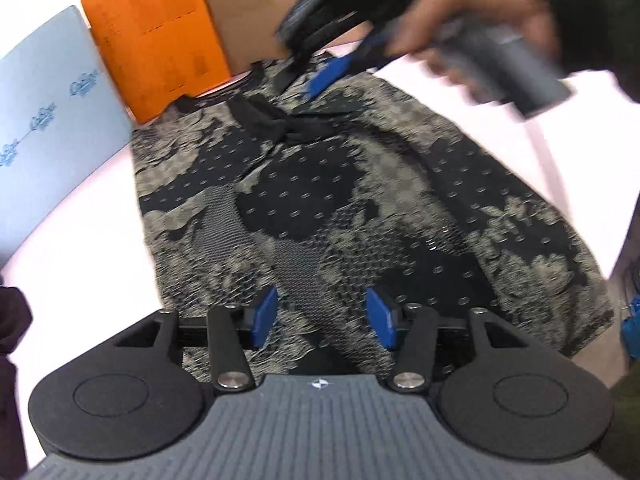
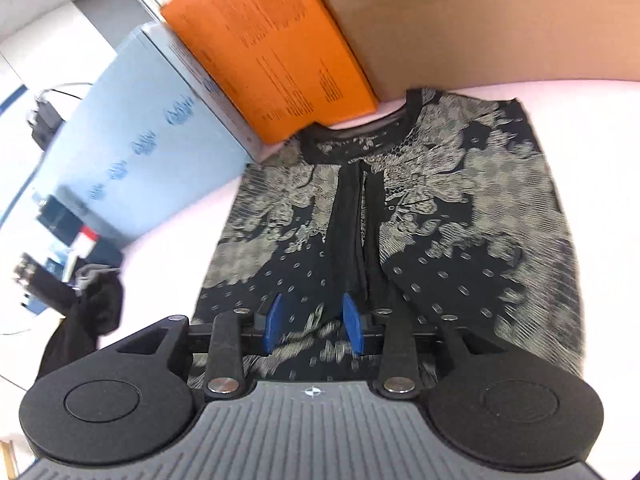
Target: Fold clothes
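A black top with a beige floral and dotted print (image 1: 328,208) lies flat on the white table (image 1: 88,248). In the right wrist view the top (image 2: 440,200) has its neckline at the far end, and two dark bands run down its middle. My left gripper (image 1: 322,318) hovers over the near hem, open, with nothing between its blue pads (image 1: 264,316). My right gripper (image 2: 313,322) is open above the lower middle of the top. In the left wrist view the right gripper (image 1: 308,76) is blurred near the collar, held by a hand (image 1: 460,20).
An orange box (image 2: 272,48), a light blue box (image 2: 152,152) and a brown cardboard box (image 2: 480,20) stand close behind the neckline. A dark cloth (image 2: 92,320) lies at the table's left edge. White table (image 2: 168,272) shows left of the top.
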`<state>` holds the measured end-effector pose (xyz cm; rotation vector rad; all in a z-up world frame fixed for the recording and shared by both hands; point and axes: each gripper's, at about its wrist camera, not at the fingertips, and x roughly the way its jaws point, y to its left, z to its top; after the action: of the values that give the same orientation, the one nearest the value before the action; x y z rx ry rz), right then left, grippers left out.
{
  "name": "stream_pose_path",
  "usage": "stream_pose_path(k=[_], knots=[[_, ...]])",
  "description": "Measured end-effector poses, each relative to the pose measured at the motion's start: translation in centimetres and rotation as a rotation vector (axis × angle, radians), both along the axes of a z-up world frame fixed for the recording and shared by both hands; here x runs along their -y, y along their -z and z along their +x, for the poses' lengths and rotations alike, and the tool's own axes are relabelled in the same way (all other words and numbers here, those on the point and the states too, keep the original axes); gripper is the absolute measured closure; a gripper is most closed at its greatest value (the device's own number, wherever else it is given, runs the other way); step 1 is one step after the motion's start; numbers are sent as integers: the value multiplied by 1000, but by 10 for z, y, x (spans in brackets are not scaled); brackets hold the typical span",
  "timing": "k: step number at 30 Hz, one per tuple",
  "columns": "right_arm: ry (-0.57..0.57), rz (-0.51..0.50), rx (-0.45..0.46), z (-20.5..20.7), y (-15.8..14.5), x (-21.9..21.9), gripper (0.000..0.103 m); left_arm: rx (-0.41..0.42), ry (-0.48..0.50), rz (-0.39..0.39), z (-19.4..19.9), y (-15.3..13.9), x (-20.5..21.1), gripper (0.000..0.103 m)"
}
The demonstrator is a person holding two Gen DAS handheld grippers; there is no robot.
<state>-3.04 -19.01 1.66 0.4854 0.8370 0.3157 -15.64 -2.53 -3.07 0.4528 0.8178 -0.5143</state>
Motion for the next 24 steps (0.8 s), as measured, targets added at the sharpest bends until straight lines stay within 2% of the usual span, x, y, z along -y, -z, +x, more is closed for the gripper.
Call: stream_pose_path(k=[4, 5, 7, 11, 15, 19, 20, 21, 22, 23, 24], knots=[[17, 49, -3, -47, -15, 27, 56, -20, 13, 26, 3, 9, -4, 49], [18, 41, -5, -63, -16, 30, 52, -17, 12, 19, 4, 9, -7, 49], [0, 9, 2, -96, -17, 33, 50, -11, -6, -5, 9, 7, -13, 45], [-159, -161, 55, -166, -6, 9, 50, -21, -44, -38, 25, 2, -19, 44], [-314, -302, 113, -224, 6, -33, 50, -3, -59, 4, 44, 2, -5, 44], [-318, -385, 153, -244, 21, -59, 50, -46, -77, 32, 57, 7, 9, 40], [-308, -392, 161, -245, 25, -61, 56, -59, -85, 43, 59, 10, 12, 40], [-291, -388, 159, -246, 27, -60, 77, -70, -90, 52, 61, 12, 14, 40], [-269, -380, 153, -246, 29, -57, 88, -80, -94, 62, 62, 14, 17, 40], [-251, -368, 152, -246, 28, -55, 96, -86, -97, 70, 62, 16, 18, 40], [-247, -351, 160, -247, 23, -53, 96, -91, -100, 77, 62, 18, 19, 40]])
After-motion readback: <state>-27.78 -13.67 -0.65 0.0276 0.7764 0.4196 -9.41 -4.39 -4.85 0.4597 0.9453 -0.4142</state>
